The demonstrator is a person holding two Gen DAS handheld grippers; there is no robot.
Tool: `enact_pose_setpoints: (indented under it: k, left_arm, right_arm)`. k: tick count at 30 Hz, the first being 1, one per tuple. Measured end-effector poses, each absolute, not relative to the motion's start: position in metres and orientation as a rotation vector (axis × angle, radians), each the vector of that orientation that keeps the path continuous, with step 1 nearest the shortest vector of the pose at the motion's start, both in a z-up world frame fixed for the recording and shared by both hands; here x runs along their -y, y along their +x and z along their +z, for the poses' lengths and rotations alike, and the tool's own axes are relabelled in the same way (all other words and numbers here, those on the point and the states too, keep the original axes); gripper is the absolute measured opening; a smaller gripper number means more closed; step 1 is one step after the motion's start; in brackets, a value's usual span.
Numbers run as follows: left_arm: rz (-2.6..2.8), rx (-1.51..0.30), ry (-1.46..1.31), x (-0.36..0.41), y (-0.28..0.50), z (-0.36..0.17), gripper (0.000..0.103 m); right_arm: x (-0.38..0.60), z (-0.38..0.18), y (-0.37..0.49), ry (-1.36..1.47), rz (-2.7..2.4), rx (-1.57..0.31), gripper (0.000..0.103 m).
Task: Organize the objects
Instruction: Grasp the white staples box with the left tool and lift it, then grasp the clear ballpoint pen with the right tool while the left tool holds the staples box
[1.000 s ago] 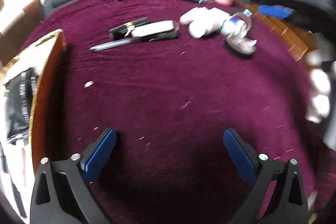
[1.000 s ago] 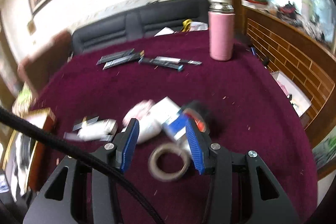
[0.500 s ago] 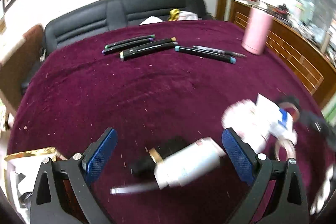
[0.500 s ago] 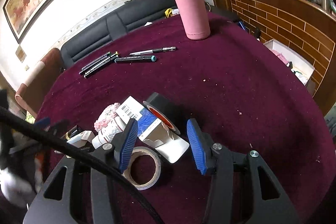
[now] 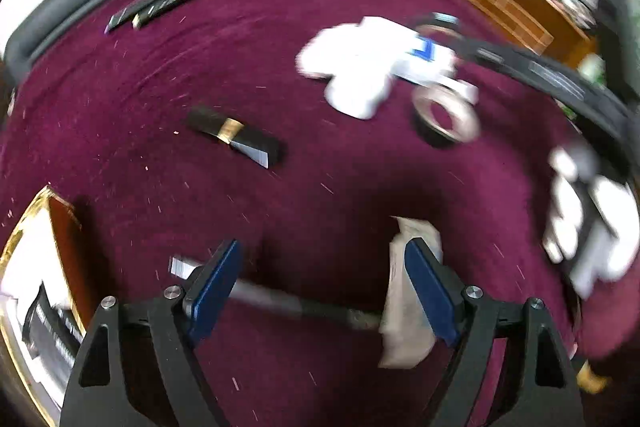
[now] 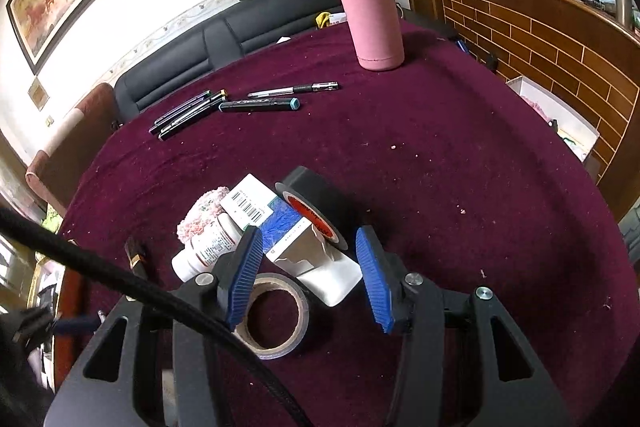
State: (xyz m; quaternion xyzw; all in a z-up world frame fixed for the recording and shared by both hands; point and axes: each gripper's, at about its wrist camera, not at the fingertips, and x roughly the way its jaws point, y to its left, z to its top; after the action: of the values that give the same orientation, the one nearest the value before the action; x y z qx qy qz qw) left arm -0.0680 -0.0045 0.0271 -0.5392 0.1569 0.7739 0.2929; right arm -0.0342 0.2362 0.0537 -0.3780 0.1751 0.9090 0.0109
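Pen (image 5: pixel 304 303) lies between your closing left claw (image 5: pixel 320 283); your right claw (image 6: pixel 306 275) hangs half-open over the tape (image 6: pixel 276 315), gripping nothing.

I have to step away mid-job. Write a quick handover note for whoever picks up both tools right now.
Left tool: jaws closing around a grey pen and a white paper-like item; blurred, grip unconfirmed.
Right tool: open, empty, hovering over the beige tape roll.
On the maroon tablecloth: black tape roll, white-and-blue carton, white pill bottle, markers and the pink flask.
Done: unclear. Left: sort this pile.
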Motion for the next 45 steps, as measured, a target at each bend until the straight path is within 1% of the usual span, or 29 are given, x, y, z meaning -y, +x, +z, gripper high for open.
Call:
enact_pose_setpoints:
  k: [4, 12, 15, 19, 20, 21, 22, 23, 24, 26, 30, 32, 33, 35, 36, 37, 41, 45]
  left_arm:
    - [2.103, -0.272, -1.366, 0.025, -0.044, 0.044, 0.078]
    - [2.125, -0.197, -1.332, -0.008, -0.016, 0.034, 0.079]
    - [2.119, -0.238, -1.328, -0.028, -0.006, 0.023, 0.078]
    - [2.124, -0.45, -1.316, -0.053, 0.007, 0.001, 0.078]
    - [2.141, -0.512, -1.293, -0.058, 0.012, -0.003, 0.074]
    - [2.138, -0.508, -1.251, -0.059, 0.017, -0.002, 0.056]
    - [2.135, -0.484, -1.245, -0.057, 0.018, 0.0, 0.042]
    - [2.139, -0.458, -1.254, -0.053, 0.017, 0.003, 0.025]
    - [2.129, -0.367, -1.269, -0.044, 0.016, 0.007, 0.025]
    - [2.158, -0.291, -1.257, -0.027, 0.017, 0.013, 0.025]
    - [2.235, -0.072, -1.243, 0.026, 0.027, 0.03, 0.025]
    - [2.273, 0.049, -1.202, 0.059, 0.037, 0.042, 0.025]
    - [2.307, 0.106, -1.176, 0.079, 0.044, 0.049, 0.025]
    - [2.355, 0.154, -1.153, 0.103, 0.053, 0.057, 0.025]
    - [2.381, 0.183, -1.141, 0.118, 0.057, 0.061, 0.025]
    - [2.402, 0.213, -1.13, 0.132, 0.06, 0.064, 0.025]
    - [2.463, 0.303, -1.11, 0.174, 0.063, 0.066, 0.026]
    - [2.483, 0.389, -1.094, 0.199, 0.068, 0.061, 0.026]
  right_arm:
    - [-0.235, 0.054, -0.035, -1.184, 2.84, -0.546, 0.047]
    - [-0.234, 0.051, -0.034, -1.201, 2.828, -0.549, 0.047]
    - [-0.234, 0.051, -0.034, -1.208, 2.827, -0.556, 0.047]
    - [-0.233, 0.052, -0.033, -1.206, 2.836, -0.557, 0.047]
    - [-0.232, 0.052, -0.033, -1.205, 2.838, -0.553, 0.047]
    - [-0.232, 0.052, -0.033, -1.204, 2.842, -0.55, 0.047]
    - [-0.231, 0.052, -0.032, -1.198, 2.855, -0.547, 0.047]
    - [-0.23, 0.053, -0.032, -1.192, 2.866, -0.544, 0.047]
    - [-0.227, 0.054, -0.032, -1.186, 2.883, -0.542, 0.047]
    - [-0.221, 0.059, -0.028, -1.159, 2.942, -0.526, 0.047]
    - [-0.194, 0.069, -0.014, -1.103, 3.094, -0.41, 0.047]
    - [-0.173, 0.067, -0.013, -1.177, 3.168, -0.351, 0.047]
    - [-0.164, 0.064, -0.013, -1.246, 3.18, -0.354, 0.047]
    - [-0.142, 0.058, -0.013, -1.407, 3.19, -0.392, 0.047]
    - [-0.129, 0.058, -0.011, -1.459, 3.206, -0.371, 0.047]
    - [-0.113, 0.059, -0.009, -1.497, 3.221, -0.312, 0.047]
    - [-0.048, 0.055, -0.008, -1.614, 3.233, -0.002, 0.047]
    - [-0.004, 0.03, -0.017, -1.689, 3.129, 0.298, 0.047]
